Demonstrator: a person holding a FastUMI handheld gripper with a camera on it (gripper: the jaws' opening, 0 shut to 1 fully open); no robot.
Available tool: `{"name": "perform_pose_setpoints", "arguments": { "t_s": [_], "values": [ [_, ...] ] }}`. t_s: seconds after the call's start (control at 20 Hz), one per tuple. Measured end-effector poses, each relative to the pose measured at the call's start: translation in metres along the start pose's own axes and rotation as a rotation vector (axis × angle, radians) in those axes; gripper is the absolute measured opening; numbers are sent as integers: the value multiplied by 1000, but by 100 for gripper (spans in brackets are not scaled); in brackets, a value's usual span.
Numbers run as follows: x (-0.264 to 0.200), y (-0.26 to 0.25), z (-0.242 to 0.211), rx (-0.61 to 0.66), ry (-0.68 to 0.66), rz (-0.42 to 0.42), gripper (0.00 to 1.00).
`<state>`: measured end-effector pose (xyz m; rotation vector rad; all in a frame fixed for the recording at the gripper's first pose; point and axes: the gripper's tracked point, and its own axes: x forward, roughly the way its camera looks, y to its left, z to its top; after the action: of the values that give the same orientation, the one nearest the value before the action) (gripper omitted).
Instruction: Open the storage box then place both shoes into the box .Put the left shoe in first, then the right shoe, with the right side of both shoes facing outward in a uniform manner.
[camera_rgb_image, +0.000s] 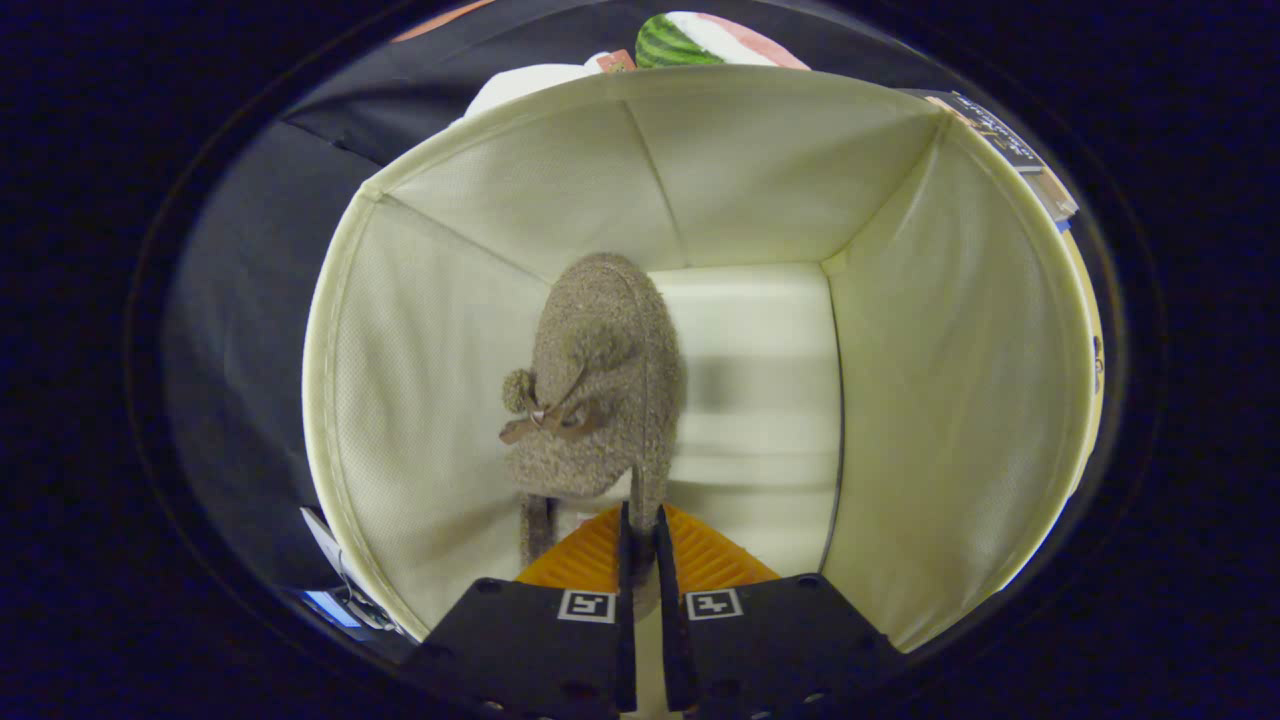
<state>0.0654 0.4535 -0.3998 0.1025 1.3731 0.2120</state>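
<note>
we are looking down into the cream fabric storage box (930, 400), open at the top, soft woven walls, pale floor. the tongs (641, 530) are closed down to a narrow slit on the rear edge of a grey-brown fuzzy felt shoe (600, 390) with a small pompom and brown bow on its upper. both fingers seem to press on that thin collar edge. the shoe hangs toe-down inside the box, near the left wall, its toe close to or resting on the floor; we cannot tell which.

handling: we judge the shoe light and soft, felt upper floppy, likely to sag or swing from a pinch at one edge. not fragile, not slippery; the fuzzy cloth should grip well. the heel collar looks like the best place to take hold, being thin enough for the tongs. the box walls look pliant and may buckle if bumped. which shoe of the pair this is, we cannot tell.
</note>
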Motion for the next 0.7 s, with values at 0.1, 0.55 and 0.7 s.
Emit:
{"name": "perform_pose_setpoints", "arguments": {
  "t_s": [0.1,0.55,0.7],
  "values": [
    [-7,4,-3,-1,9,18,34],
    [-96,-8,-14,-170,-69,43,97],
    [-135,-22,-18,-202,-100,82,97]
  ]
}}
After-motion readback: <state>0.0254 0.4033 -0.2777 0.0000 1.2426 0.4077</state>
